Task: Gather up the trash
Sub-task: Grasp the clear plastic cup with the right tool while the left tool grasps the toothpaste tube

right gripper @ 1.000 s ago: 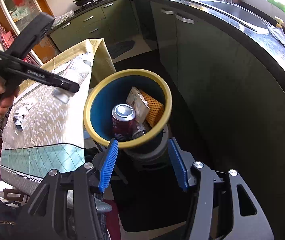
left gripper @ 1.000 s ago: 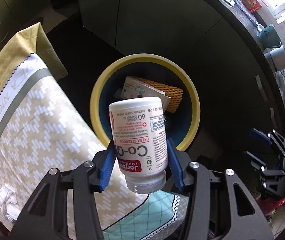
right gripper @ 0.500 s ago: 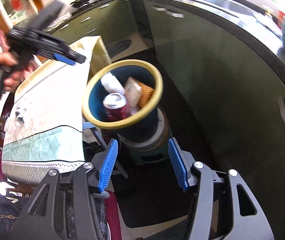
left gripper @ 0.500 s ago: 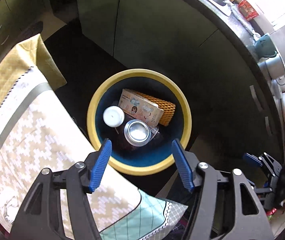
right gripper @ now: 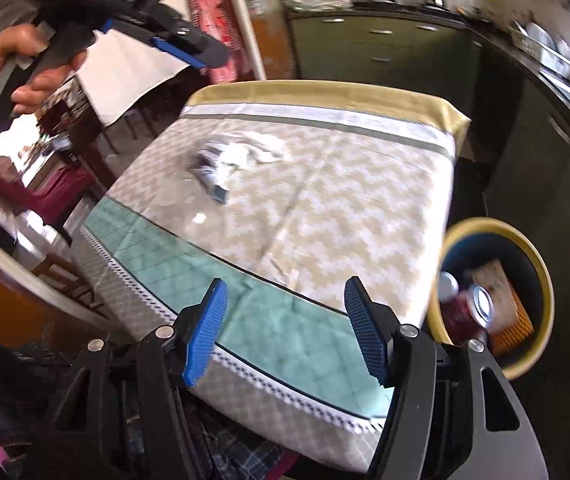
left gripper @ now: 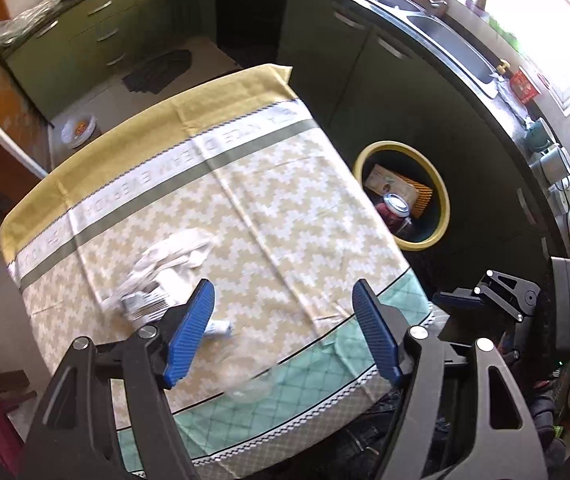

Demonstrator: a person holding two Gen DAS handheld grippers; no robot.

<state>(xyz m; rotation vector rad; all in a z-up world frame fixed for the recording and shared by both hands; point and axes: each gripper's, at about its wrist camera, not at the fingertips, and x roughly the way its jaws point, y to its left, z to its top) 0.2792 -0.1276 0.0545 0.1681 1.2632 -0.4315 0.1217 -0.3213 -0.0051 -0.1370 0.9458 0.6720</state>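
While the table (left gripper: 269, 184) fills most of both views, the trash left on its zigzag cloth is small — a crumpled white paper (left gripper: 173, 256) with a little striped packet (left gripper: 145, 306) tucked against it. In the left wrist view this pile sits at about nine o'clock from the left gripper (left gripper: 285, 332), just beside its left finger but not between the two. The left gripper's jaws are opening, with nothing between them. The right gripper (right gripper: 285, 326) is opening too and holds nothing; from it the same pile (right gripper: 241, 156) lies far off at about eleven o'clock, well apart.

The yellow-rimmed bin (left gripper: 441, 196) stands off the table's edge at about two o'clock in the left view, and a red can (left gripper: 395, 210) and a box already lie inside it.

The paper looks very light and soft, so it should squash when pinched — a grip across its thick, bunched middle seems best. The packet looks thin and flat, maybe slippery, and may need a pinch at its raised edge.
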